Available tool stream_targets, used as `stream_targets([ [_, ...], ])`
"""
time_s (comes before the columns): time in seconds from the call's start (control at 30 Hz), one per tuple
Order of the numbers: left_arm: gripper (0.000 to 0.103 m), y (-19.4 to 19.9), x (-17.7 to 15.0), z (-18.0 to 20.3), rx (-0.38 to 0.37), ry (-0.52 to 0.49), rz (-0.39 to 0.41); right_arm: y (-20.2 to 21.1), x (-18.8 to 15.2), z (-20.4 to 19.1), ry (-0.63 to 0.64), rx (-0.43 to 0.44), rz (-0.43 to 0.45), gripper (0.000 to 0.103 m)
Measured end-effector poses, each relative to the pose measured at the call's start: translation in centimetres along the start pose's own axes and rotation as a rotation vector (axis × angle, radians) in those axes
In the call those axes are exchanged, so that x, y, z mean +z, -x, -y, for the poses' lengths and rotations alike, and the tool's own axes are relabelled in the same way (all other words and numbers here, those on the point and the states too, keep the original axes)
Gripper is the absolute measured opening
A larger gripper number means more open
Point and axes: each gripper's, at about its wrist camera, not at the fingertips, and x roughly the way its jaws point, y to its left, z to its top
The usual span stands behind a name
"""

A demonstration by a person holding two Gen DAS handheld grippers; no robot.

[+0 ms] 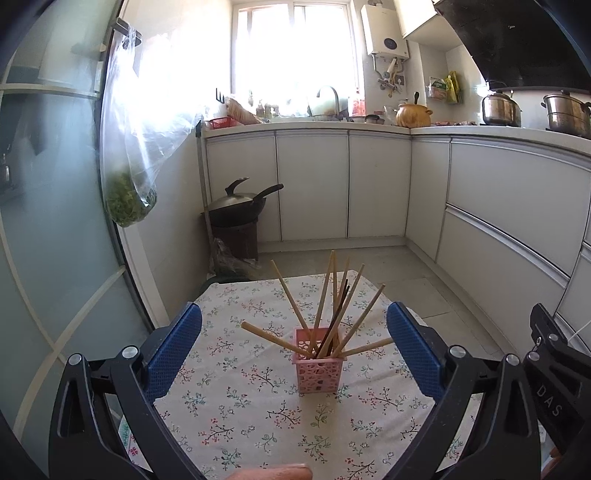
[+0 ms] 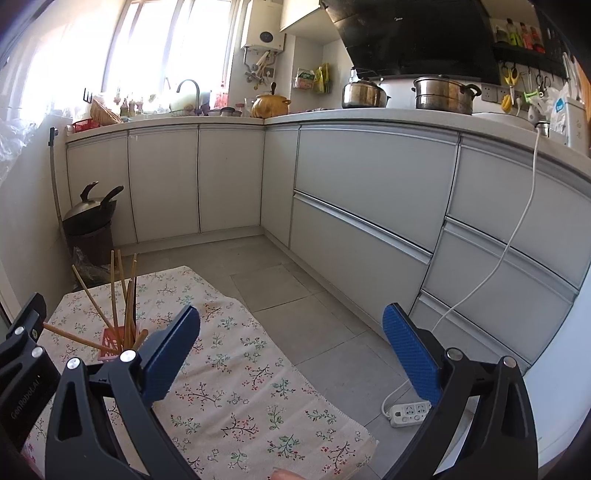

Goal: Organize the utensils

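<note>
Both your left gripper (image 1: pixel 295 354) and right gripper (image 2: pixel 291 354) have jaws released and empty, thin stiff wooden chopsticks (image 1: pixel 325 306) fanned in the light pink perforated plastic holder (image 1: pixel 318 365) mid floral-cloth tabletop (image 1: pixel 258 417); likely tippy, so pinch sticks mid-shaft.

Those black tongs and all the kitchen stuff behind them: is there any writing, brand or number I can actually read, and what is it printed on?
"DAS" stands on the black arm of the right tongs, seen at the edge of the left wrist view.
"GenRobot.AI" stands on the black arm of the left tongs, seen in the right wrist view.
The water heater dial, the bottles on the shelf and the white bag carry marks too small or blurred to read.
</note>
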Motion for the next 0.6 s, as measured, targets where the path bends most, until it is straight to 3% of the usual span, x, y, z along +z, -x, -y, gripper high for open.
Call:
stream_targets([
  [0.6,0.096,0.08,-0.19,0.24,-0.004,-0.006,0.001,-0.29,-0.12,-0.15,-0.007,0.015,-0.014,0.097],
])
